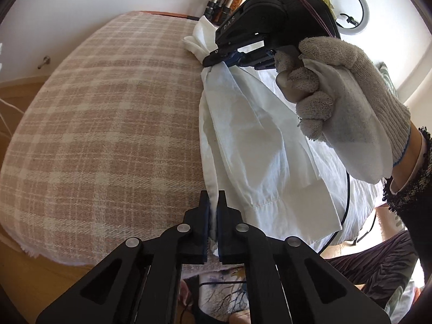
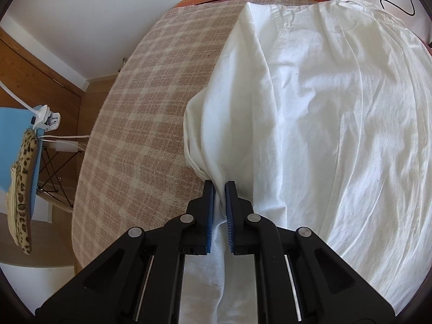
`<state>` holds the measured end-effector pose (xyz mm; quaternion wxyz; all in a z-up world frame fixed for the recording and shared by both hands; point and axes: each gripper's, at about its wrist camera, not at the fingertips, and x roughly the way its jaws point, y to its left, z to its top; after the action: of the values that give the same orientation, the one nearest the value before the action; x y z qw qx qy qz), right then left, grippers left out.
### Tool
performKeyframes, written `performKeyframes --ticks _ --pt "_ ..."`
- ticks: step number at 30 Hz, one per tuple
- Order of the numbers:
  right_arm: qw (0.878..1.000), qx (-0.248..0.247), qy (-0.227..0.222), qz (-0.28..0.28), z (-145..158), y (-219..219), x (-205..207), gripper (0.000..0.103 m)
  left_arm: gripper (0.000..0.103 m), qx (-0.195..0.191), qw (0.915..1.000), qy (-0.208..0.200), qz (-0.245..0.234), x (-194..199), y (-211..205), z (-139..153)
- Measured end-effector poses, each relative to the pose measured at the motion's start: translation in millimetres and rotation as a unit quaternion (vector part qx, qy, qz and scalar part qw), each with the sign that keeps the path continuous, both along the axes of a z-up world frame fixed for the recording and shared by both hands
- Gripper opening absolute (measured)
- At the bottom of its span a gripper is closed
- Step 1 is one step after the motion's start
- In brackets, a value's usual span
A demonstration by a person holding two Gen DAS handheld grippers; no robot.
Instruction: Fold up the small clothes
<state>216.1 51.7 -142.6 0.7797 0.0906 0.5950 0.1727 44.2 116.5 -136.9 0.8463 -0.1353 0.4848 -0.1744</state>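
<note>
Now, left wrist view: left gripper point(image 1: 213, 202) jaws pinched on near edge of crumpled white cotton garment point(image 1: 256, 145), right gripper point(image 1: 216, 58) clamping same edge farther along, glove-held | right wrist view: right gripper point(image 2: 219, 186) jaws closed on that fold; bare pink-and-cream checked worktop point(image 2: 140, 113) lies open leftward.

The left gripper point(image 1: 213, 202) is clamped tight on a bunched edge of the white garment point(image 1: 259, 156), which lies across a pink plaid cloth point(image 1: 108, 124). Further up that same edge, the right gripper point(image 1: 213, 58) pinches the fabric too, held by a gloved hand point(image 1: 348, 102). Between the two grips the edge runs fairly straight.
</note>
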Motion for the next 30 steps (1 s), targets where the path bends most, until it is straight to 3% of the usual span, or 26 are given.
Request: performKeyframes --ticks 5,11,17,22,26,28,29,30 --pt "0.996 0.082 0.008 -0.04 3.2 -39.5 -3.8 0.008 0.003 -0.011 0.9985 -0.047 -0.026 -9.6 -15.9 30.3" --pt "0.981 0.181 -0.003 -0.073 18.4 -88.6 -10.9 0.008 0.003 -0.021 0.9942 -0.082 -0.067 -14.7 -50.3 54.8" --pt "0.974 0.212 -0.025 -0.078 34.4 -133.0 -21.0 0.008 0.003 -0.03 0.9907 -0.085 -0.102 -9.7 -80.1 62.3" --pt "0.962 0.249 0.006 -0.113 16.0 -165.0 -19.6 0.008 0.003 -0.013 0.9872 -0.084 -0.135 -9.6 -109.3 60.0" --pt "0.97 0.214 0.022 -0.113 5.2 -173.7 -17.6 0.012 0.003 -0.003 0.9859 -0.067 -0.153 -6.8 -125.6 52.1" --pt "0.977 0.182 0.018 -0.11 5.7 -176.3 -15.7 0.022 0.005 -0.006 0.9844 -0.053 -0.167 -6.5 -132.9 48.3" --pt "0.981 0.163 0.008 -0.108 8.9 -178.5 -15.4 0.024 0.011 -0.008 0.9827 -0.049 -0.178 -7.7 -136.1 47.4" --pt "0.984 0.144 -0.002 -0.106 12.9 -180.8 -15.2 0.033 0.014 -0.008 0.9808 -0.047 -0.189 -10.6 -139.3 47.3"
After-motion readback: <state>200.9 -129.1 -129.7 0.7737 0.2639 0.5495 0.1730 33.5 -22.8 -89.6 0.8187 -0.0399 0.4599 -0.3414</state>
